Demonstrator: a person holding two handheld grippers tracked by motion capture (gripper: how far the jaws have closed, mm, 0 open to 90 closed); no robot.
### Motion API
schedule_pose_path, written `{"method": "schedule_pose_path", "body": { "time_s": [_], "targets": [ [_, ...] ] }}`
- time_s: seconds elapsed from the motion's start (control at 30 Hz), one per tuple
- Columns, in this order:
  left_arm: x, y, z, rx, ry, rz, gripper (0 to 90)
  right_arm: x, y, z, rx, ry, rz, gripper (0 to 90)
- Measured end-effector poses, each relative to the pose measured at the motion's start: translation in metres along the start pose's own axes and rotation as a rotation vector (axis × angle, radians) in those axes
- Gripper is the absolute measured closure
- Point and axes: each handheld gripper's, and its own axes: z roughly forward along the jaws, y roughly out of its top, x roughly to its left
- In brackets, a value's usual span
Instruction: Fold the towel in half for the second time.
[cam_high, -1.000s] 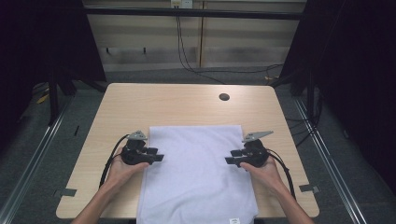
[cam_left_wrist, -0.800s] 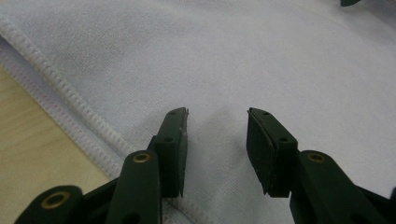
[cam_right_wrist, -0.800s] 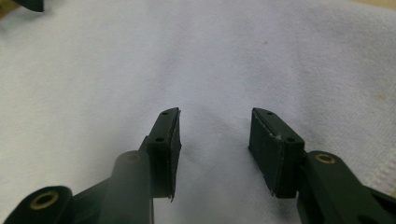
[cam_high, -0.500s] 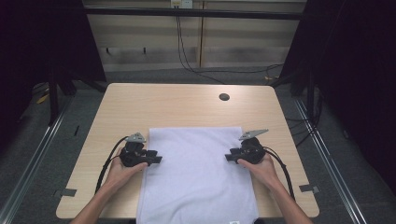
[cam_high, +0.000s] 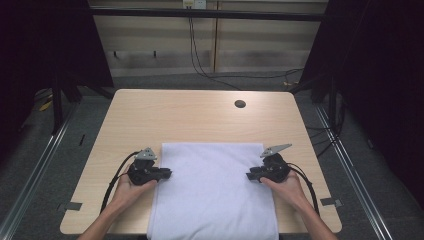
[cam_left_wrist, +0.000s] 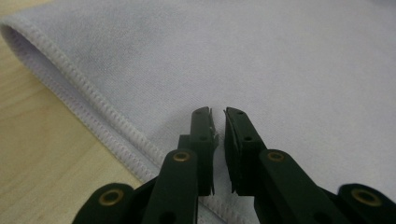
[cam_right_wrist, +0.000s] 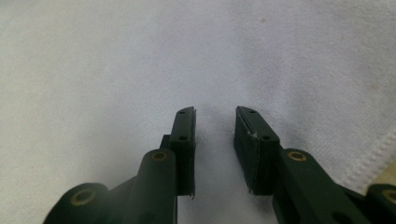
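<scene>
Since the earlier frames both claws have drawn a little inward over the side hems of the white cloth (cam_high: 214, 192), and their jaws have just been closing. The cloth lies flat on the near half of the counter (cam_high: 200, 117), its far edge square across the middle and its near end running off the front edge toward the person. In the left gripper view the cloth's stitched hem (cam_left_wrist: 100, 123) runs diagonally past the left claw (cam_left_wrist: 218, 122), whose jaws stand nearly together with only a thin slit between the pads; a small pinch of fabric seems caught there, so it is clamped on the cloth just inside that hem. In the right gripper view the right claw (cam_right_wrist: 215, 123) sits low over the cloth with a clear gap between its jaws, the fabric lying between them but not yet squeezed; a piece of hem (cam_right_wrist: 373, 156) shows at the lower right. From above, the left claw (cam_high: 167, 174) rests at the cloth's left edge and the right claw (cam_high: 250, 176) at its right edge, each held in a hand (cam_high: 129, 192) coming from the near side. A dark round hole (cam_high: 240, 104) lies in the counter's far right part, well apart from the cloth.
</scene>
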Motion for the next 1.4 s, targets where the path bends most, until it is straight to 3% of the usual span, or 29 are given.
{"method": "schedule_pose_path", "body": {
  "time_s": [0.07,0.17,0.23,0.33,0.43,0.5,0.6,0.67,0.77,0.83,0.93,1.0,1.1,1.13,1.2,1.27,1.37,1.4],
  "targets": [
    [-0.001,-0.001,0.0,-0.001,-0.015,-0.018,84.7,0.002,-0.002,-0.002,0.011,0.0,-0.004,72.4],
    [-0.006,-0.001,-0.002,0.022,-0.017,0.015,85.7,0.008,-0.007,-0.007,0.038,0.017,-0.012,75.2],
    [-0.012,-0.002,-0.002,0.032,-0.028,0.084,88.1,0.013,-0.012,-0.011,0.045,0.025,-0.019,77.0],
    [-0.016,-0.003,-0.003,0.041,-0.044,0.077,89.3,0.019,-0.019,-0.016,0.056,0.053,-0.02,77.4],
    [-0.021,-0.003,-0.004,0.053,-0.024,0.095,89.7,0.02,-0.021,-0.022,0.045,0.045,-0.016,73.6],
    [-0.022,-0.004,-0.005,0.054,-0.031,0.09,89.8,0.014,-0.017,-0.027,0.009,0.018,-0.021,71.9],
    [-0.021,-0.006,-0.008,0.053,-0.048,0.073,90.0,-0.01,-0.009,-0.036,-0.069,-0.066,0.021,65.7],
    [-0.021,-0.006,-0.012,0.05,-0.056,0.053,90.0,-0.027,-0.004,-0.039,-0.112,-0.079,0.064,63.6],
    [-0.025,-0.009,-0.014,0.057,-0.05,0.061,90.0,-0.047,0.003,-0.039,-0.148,-0.115,0.077,59.1],
    [-0.024,-0.009,-0.016,0.051,-0.062,0.054,89.9,-0.057,0.008,-0.035,-0.167,-0.1,0.093,55.9],
    [-0.017,-0.005,-0.022,-0.002,-0.08,0.022,89.7,-0.067,0.014,-0.022,-0.14,-0.088,0.103,55.2],
    [-0.011,-0.003,-0.026,-0.018,-0.049,0.013,90.0,-0.072,0.014,-0.015,-0.148,-0.063,0.115,56.8],
    [0.005,0.003,-0.032,-0.081,-0.03,-0.024,90.0,-0.071,0.013,-0.011,-0.102,-0.033,0.106,60.5],
    [0.01,0.005,-0.033,-0.1,-0.023,-0.037,89.6,-0.07,0.012,-0.011,-0.094,-0.065,0.096,60.4],
    [0.02,0.011,-0.033,-0.113,0.005,-0.059,83.0,-0.069,0.01,-0.012,-0.084,-0.056,0.09,61.2],
    [0.029,0.016,-0.032,-0.122,0.001,-0.079,78.7,-0.068,0.009,-0.011,-0.077,-0.059,0.09,61.3],
    [0.041,0.024,-0.026,-0.143,0.031,-0.096,71.4,-0.065,0.008,-0.006,-0.056,-0.069,0.082,62.6],
    [0.045,0.026,-0.024,-0.15,0.06,-0.092,68.1,-0.064,0.009,-0.004,-0.051,-0.078,0.073,65.4]
  ]
}}
